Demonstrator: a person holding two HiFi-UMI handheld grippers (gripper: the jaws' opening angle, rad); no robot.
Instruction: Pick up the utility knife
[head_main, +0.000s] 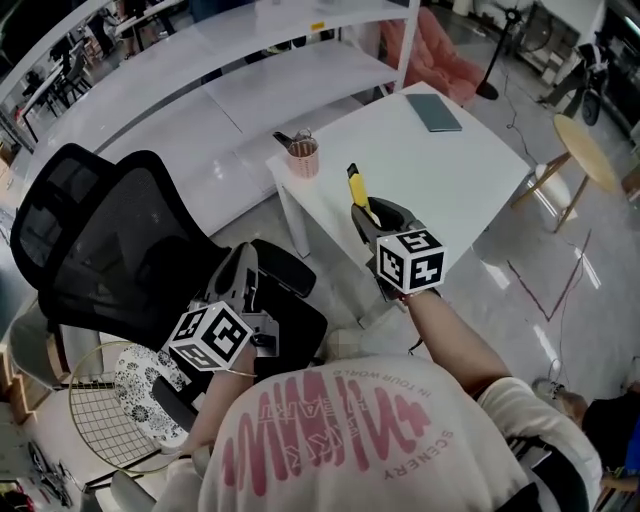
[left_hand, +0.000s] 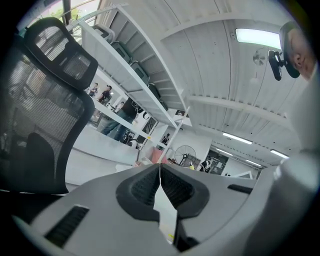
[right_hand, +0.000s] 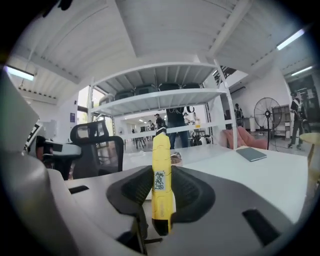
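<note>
Utility knife (right_hand: 162, 176) is already in the grip of the right claw (right_hand: 162, 187), so what matters is how the two line up over the white tabletop (head_main: 460, 180). The tabletop spreads below and ahead of this claw. In the head view the yellow body stands clear of it, so the pick-up looks all but done.

Off to this claw's left stands a black mesh office chair (head_main: 95, 240). The left claw (head_main: 243, 275) hangs in front of the chair, well apart from the knife. Its pads are pressed together with nothing between them. The right hand is plainly the one doing the work.

Ahead of the right claw, a pink cup (head_main: 303, 158) of pens sits near the tabletop's left corner. A dark notebook (head_main: 434, 112) lies further off to the right.

The right claw's jaws stand partway closed, one pad against each flat side of the utility knife. Its long axis runs along the claw's own pointing line. The butt sits back between the jaws, and the blade end reaches past the fingertips, away from the person. Any further carrying would probably need that forward end kept clear of the cup.
</note>
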